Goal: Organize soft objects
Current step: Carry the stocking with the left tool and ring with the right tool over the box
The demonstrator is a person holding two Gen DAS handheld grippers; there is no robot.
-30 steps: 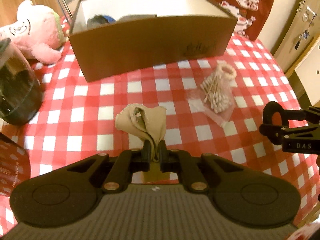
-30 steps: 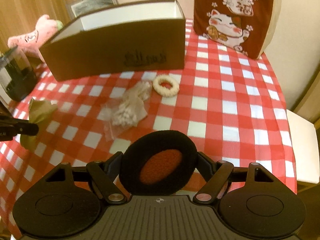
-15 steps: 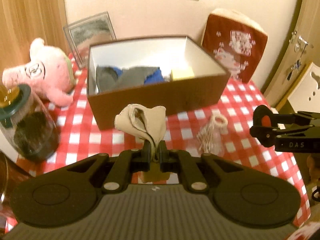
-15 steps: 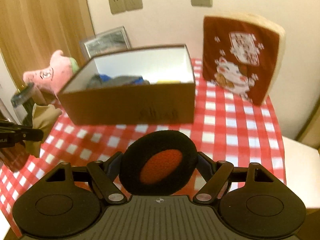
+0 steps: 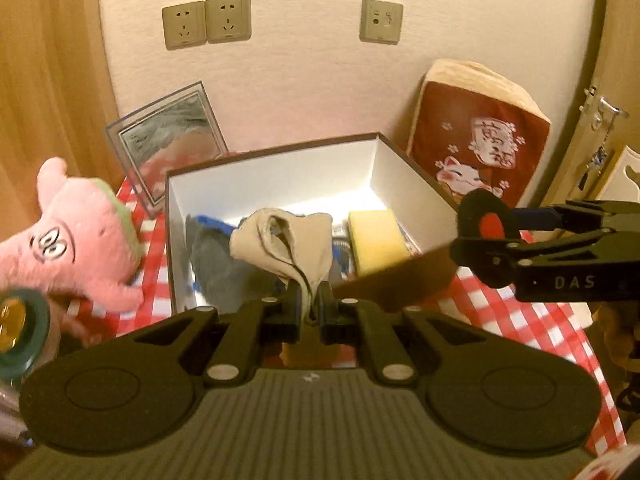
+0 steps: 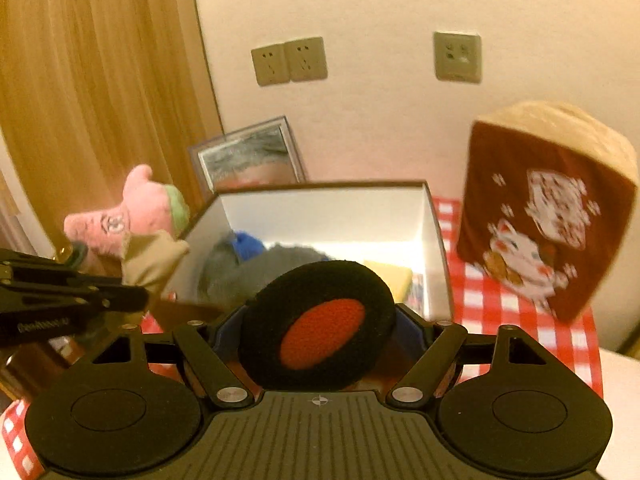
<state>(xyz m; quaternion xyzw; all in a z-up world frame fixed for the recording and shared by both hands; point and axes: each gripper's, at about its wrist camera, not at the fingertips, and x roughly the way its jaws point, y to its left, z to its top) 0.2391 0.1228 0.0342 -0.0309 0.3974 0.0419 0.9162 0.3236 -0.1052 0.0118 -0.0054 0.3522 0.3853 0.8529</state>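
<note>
Sockets (image 5: 206, 22): on the wall ahead of my grippers.
Picture frame (image 5: 170, 142): leaning ahead-left (glass blurred).
Jar lid (image 5: 16, 330): beside my left gripper.

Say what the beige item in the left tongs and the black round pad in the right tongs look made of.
Beige bunched item: thin, matte knit fabric, judging by its limp folds; possibly a stocking. Black round pad with red centre: fuzzy, fleece-like cover, probably over foam; its surface looks nappy and dull.

A home, likely a living or dining corner. A red-and-white checked tablecloth (image 5: 516, 312) covers the table, with a pink plush toy (image 5: 76, 240), a framed picture (image 5: 168, 140) and a maroon lucky-cat cushion (image 6: 544, 208). Beige wall sockets (image 5: 206, 21) sit beside wood panelling (image 6: 100, 92).
</note>
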